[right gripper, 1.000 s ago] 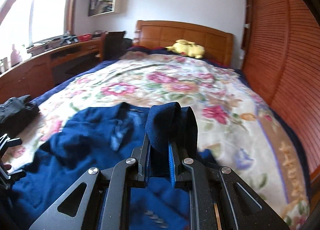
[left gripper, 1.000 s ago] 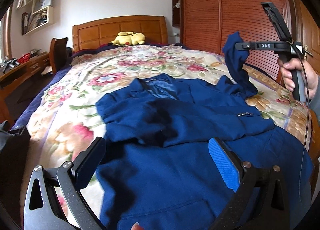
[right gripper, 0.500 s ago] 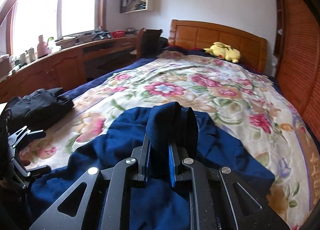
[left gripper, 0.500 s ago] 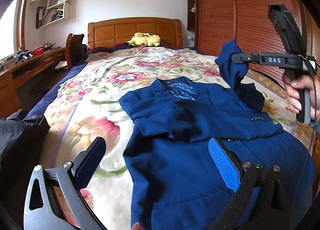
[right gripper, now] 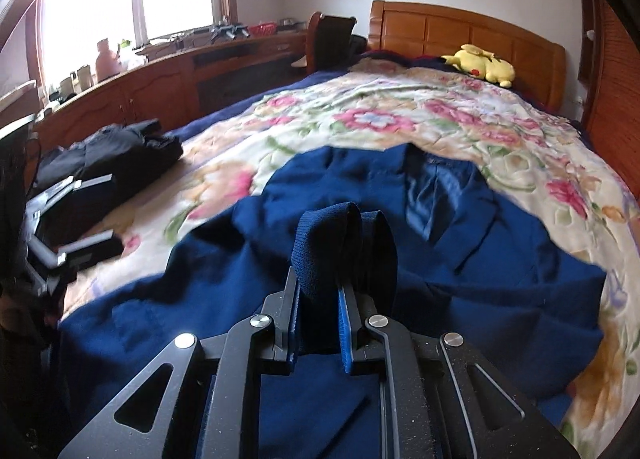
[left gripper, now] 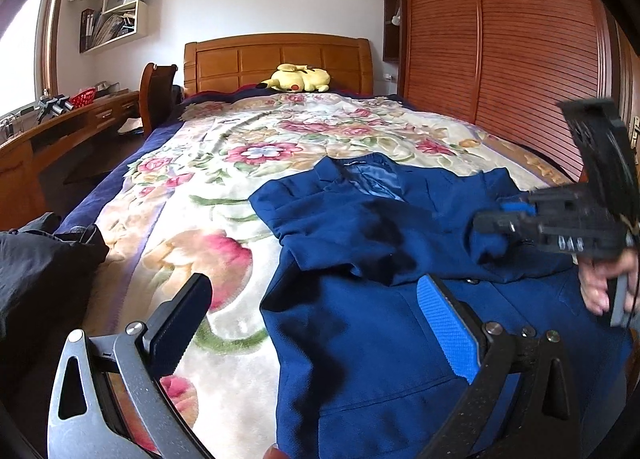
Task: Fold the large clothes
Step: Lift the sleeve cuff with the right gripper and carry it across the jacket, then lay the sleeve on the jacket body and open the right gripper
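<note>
A dark blue suit jacket [left gripper: 380, 319] lies front up on the floral bedspread [left gripper: 224, 195], collar toward the headboard. My right gripper [right gripper: 320, 291] is shut on a bunched fold of the jacket's sleeve [right gripper: 320, 243], which sticks up between its pads. In the left wrist view that right gripper [left gripper: 492, 223] is low over the jacket's right side, with a hand on its handle and the sleeve [left gripper: 486, 245] hanging under it. My left gripper [left gripper: 320, 319] is open with nothing between its fingers, above the jacket's lower left edge. The same left gripper [right gripper: 80, 215] shows at the bed's left edge.
A pile of black clothes [right gripper: 116, 147] lies at the bed's left edge near my left gripper. A yellow plush toy [left gripper: 298, 77] rests against the wooden headboard [left gripper: 276, 55]. A slatted wardrobe [left gripper: 500, 59] lines the right side. A desk [right gripper: 168, 75] and chair [right gripper: 328, 39] stand left.
My right gripper has come down and leftward with the sleeve, from raised above the bed to low over the jacket's body. My left gripper has shifted sideways toward the bed's left side, still open.
</note>
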`<state>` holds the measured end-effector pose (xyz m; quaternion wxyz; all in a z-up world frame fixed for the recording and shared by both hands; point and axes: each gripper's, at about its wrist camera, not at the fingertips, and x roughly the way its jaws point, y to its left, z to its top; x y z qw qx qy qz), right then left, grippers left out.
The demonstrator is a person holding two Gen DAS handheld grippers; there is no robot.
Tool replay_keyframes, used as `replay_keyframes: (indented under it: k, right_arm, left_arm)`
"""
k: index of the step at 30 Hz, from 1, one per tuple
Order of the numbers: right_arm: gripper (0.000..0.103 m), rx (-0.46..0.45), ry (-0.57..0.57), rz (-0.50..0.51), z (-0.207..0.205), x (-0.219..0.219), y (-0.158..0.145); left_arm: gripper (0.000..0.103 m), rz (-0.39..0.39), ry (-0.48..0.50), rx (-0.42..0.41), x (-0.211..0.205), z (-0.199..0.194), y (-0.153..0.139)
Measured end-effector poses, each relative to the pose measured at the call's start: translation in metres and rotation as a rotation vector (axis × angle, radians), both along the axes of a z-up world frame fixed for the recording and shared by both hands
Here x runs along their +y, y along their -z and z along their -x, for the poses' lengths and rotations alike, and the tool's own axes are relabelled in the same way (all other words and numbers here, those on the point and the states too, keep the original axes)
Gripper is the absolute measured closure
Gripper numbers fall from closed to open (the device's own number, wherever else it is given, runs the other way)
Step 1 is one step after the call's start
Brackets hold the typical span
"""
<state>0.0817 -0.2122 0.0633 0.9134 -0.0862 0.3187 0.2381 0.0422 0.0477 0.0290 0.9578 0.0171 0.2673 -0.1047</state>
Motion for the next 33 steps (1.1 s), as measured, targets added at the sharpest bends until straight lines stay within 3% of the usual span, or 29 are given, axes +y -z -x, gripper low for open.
replay_keyframes:
  k: [8, 11, 13, 17, 22, 33]
  right_arm:
    - [0.087, -0.018, -0.095, -0.045, 0.027, 0.026, -0.011]
    - [0.077, 0.015, -0.084, -0.016, 0.020, 0.030, -0.005]
    - [0.062, 0.026, -0.079, -0.005, 0.020, 0.027, -0.001]
    - [0.043, 0.020, -0.037, 0.004, 0.025, 0.017, -0.001]
    - [0.042, -0.006, 0.018, 0.015, 0.047, -0.002, -0.002]
    - [0.042, -0.033, 0.172, 0.065, 0.056, -0.037, 0.012]
  left_arm:
    - [0.000, 0.014, -0.011, 0.000, 0.002, -0.004, 0.000]
    - [0.000, 0.006, -0.009, 0.002, 0.001, -0.004, 0.001]
    - [0.000, 0.002, -0.007, 0.001, 0.000, -0.003, 0.001]
    - [0.000, 0.005, -0.008, 0.002, 0.000, -0.003, 0.001]
    - [0.000, 0.007, 0.005, 0.003, -0.003, -0.001, 0.002]
    - [0.000, 0.005, 0.058, 0.031, -0.021, 0.001, 0.007]
